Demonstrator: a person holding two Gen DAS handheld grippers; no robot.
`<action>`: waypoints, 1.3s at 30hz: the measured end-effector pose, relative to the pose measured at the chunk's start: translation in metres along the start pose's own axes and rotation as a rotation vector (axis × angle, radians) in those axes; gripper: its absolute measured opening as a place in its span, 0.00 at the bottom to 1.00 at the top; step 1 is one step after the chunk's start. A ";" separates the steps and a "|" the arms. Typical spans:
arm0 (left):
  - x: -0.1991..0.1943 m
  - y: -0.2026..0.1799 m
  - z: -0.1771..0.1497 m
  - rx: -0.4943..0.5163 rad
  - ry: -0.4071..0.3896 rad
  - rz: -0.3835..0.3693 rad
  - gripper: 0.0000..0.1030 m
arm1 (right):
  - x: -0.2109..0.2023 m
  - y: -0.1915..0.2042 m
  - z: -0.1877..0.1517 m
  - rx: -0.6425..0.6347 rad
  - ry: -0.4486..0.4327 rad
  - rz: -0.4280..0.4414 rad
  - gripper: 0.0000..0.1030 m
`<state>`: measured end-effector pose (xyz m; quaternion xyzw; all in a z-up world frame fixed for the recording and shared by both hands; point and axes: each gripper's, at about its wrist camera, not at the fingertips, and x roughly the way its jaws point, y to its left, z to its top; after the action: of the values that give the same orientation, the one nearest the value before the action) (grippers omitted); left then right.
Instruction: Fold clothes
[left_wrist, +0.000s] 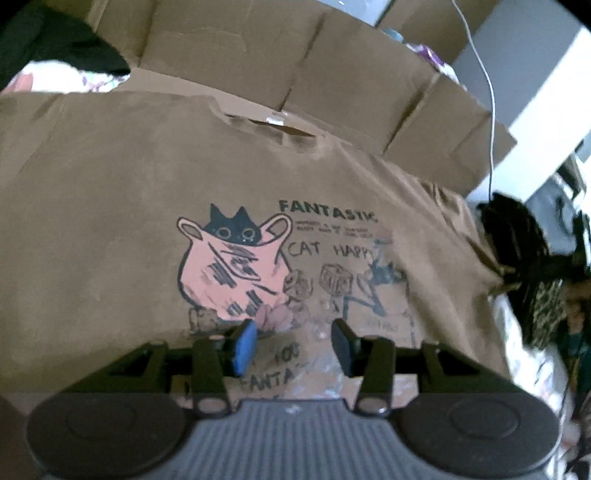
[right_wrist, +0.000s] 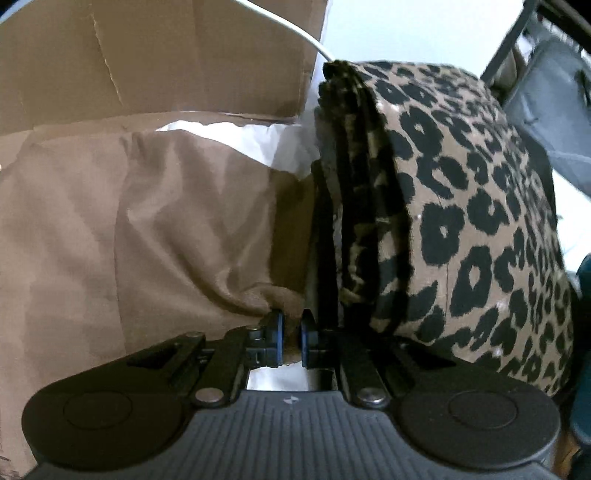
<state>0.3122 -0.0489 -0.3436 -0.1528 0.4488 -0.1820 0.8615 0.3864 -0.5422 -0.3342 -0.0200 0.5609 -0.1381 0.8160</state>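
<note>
Right claw (right_wrist: 291, 334) pinching brown T-shirt (right_wrist: 166, 221) edge, fabric spreading left

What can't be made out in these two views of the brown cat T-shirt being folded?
- Left wrist: the small print under FANTASTIK on the T-shirt is blurred; its lower text is covered by the left gripper.
- Right wrist: the cat print is out of frame; how much cloth the right gripper pinches is hidden by its own pads.
- Right wrist: the folded leopard-print cloth is cut off at the right edge.
</note>
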 end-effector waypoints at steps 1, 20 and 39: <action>0.001 0.001 0.000 -0.005 -0.003 -0.008 0.47 | 0.002 0.000 0.001 -0.012 -0.006 -0.012 0.08; 0.013 0.003 0.004 0.049 0.007 -0.031 0.47 | -0.014 -0.001 0.021 0.028 0.020 0.057 0.33; 0.019 0.000 0.009 0.021 0.013 -0.076 0.47 | 0.028 0.030 0.122 -0.227 0.084 -0.011 0.49</action>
<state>0.3294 -0.0566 -0.3523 -0.1594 0.4464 -0.2203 0.8525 0.5141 -0.5353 -0.3202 -0.1096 0.6067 -0.0788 0.7834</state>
